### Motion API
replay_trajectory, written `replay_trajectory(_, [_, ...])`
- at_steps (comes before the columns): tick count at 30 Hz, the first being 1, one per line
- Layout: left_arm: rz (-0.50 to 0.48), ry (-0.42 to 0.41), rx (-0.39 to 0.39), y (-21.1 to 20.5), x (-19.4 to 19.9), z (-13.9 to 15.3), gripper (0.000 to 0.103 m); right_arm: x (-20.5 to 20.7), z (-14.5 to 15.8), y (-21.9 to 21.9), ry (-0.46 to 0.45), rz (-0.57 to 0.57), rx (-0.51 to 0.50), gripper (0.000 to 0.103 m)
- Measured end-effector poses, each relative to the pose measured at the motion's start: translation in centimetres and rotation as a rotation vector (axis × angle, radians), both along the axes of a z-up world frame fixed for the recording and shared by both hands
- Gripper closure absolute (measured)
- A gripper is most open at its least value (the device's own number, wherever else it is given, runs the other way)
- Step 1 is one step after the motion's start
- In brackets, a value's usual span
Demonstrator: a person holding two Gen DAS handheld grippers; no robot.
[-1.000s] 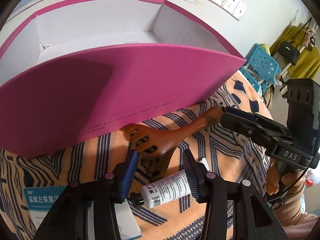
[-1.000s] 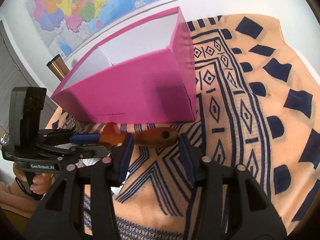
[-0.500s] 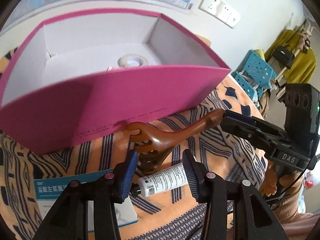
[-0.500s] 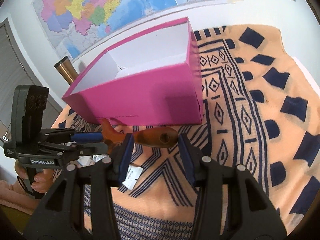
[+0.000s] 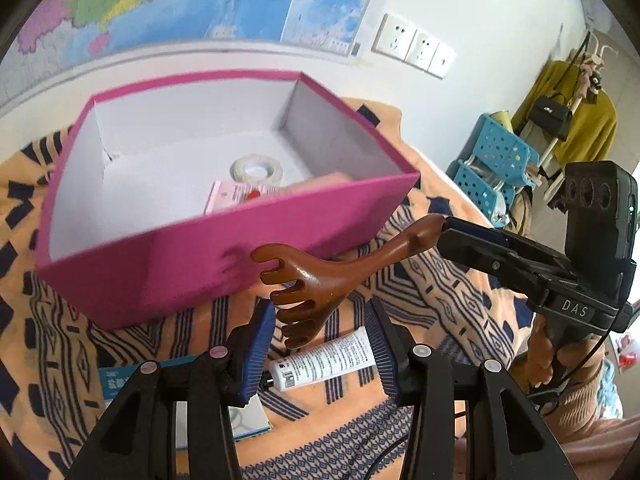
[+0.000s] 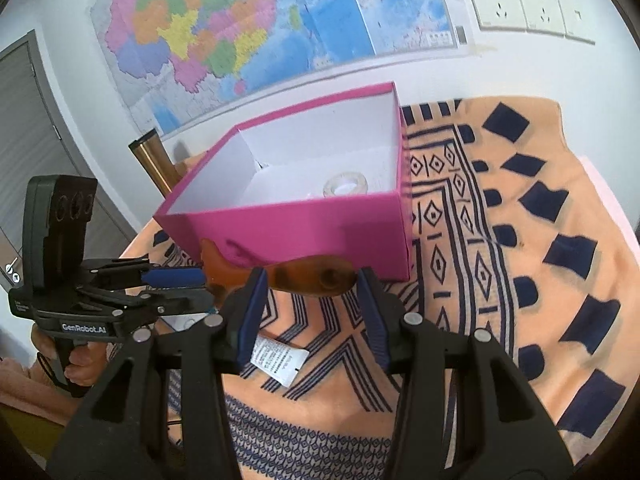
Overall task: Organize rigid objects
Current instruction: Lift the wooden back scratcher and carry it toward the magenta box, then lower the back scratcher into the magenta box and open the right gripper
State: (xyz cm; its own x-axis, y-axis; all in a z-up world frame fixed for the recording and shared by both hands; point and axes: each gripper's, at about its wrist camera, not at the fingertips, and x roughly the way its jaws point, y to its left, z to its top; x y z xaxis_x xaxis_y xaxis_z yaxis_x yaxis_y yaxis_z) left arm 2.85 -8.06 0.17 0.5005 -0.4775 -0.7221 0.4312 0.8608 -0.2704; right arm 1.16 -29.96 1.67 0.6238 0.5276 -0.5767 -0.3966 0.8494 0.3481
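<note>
Above the bench | we see both grippers raise the wooden scraper (image 5: 320, 276) toward pink box (image 5: 240, 256) | left gripper (image 5: 320, 344) pinches head, right gripper (image 6: 308, 304) pinches handle | drop-in likely next

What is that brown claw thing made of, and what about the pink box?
The brown claw scratcher looks like polished wood or glossy plastic: it is smooth, with small shiny highlights, so I can't tell which. The pink box looks like matte cardboard: thin, flat, folded walls, white inside.

Bright, even daylight; fisheye-warped, slightly blurred edges
</note>
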Motion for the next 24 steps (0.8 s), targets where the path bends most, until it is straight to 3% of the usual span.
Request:
replay_trajectory(15, [0.032, -0.126, 0.027, -0.2, 1.7, 4.6, 0.057, 2.0, 3.4, 0.6, -0.088, 0.017, -0.002, 0.054])
replay_trajectory(24, [0.055, -0.068, -0.001, 0.0, 6.4, 4.1, 0.057, 6.0, 3.5, 0.5, -0.058, 0.014, 0.012, 0.054])
